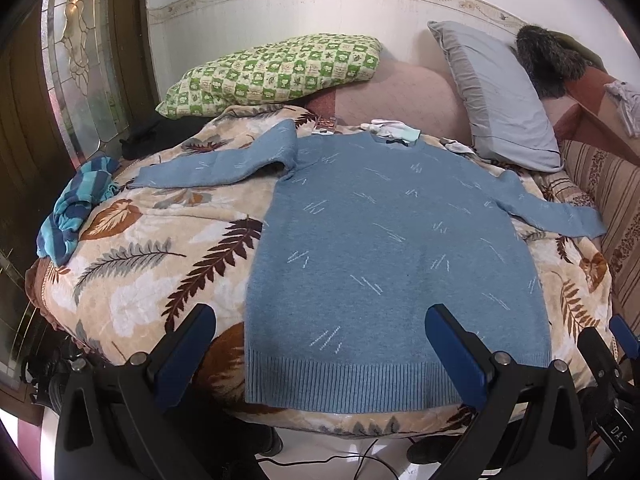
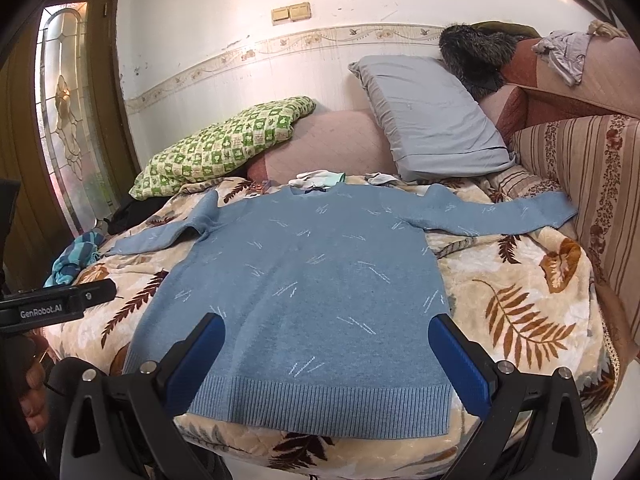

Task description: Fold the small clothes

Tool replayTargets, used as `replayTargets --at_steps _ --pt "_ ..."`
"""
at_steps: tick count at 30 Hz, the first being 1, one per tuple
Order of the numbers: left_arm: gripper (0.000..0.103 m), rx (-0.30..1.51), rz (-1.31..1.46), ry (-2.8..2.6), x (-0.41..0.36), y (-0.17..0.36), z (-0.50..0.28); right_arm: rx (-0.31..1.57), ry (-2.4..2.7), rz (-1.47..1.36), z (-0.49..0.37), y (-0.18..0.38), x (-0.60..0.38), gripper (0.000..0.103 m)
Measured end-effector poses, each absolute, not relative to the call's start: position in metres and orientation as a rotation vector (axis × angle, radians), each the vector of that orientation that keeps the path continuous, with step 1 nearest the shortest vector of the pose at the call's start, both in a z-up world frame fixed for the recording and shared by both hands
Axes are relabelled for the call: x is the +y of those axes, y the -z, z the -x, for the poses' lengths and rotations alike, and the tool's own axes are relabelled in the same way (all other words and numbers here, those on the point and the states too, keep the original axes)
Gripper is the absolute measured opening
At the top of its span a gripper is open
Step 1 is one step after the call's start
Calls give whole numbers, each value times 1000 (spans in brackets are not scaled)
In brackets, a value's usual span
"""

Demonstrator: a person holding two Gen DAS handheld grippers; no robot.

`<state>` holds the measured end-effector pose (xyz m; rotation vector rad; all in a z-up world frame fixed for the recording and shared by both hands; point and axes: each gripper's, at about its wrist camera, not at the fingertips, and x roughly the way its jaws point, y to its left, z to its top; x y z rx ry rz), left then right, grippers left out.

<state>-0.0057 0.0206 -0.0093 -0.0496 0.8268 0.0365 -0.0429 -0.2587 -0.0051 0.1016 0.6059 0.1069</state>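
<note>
Left gripper (image 1: 320,328) and right gripper (image 2: 326,336): jaws spread, empty, poised above ribbed hem. Blue knit sweater with pale dashes (image 1: 384,248): flat, sleeves outspread, on leaf-print bed blanket (image 1: 152,256). Folding unstarted; likely next, pinching a sleeve inward.

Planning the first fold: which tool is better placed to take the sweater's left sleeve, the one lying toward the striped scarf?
Left. The left tool hangs open nearer that sleeve of the sweater; the right tool, also open, sits farther right.

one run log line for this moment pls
stage: pre-fold | light blue knit sweater: flat on leaf-print blanket, sleeves out | left gripper: open, empty | right gripper: open, empty
</note>
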Motion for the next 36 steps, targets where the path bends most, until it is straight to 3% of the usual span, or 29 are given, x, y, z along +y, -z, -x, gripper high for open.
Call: replayTargets --at_steps 36 --pt "103 857 97 0 29 14 7 583 -100 -105 40 -5 -257 103"
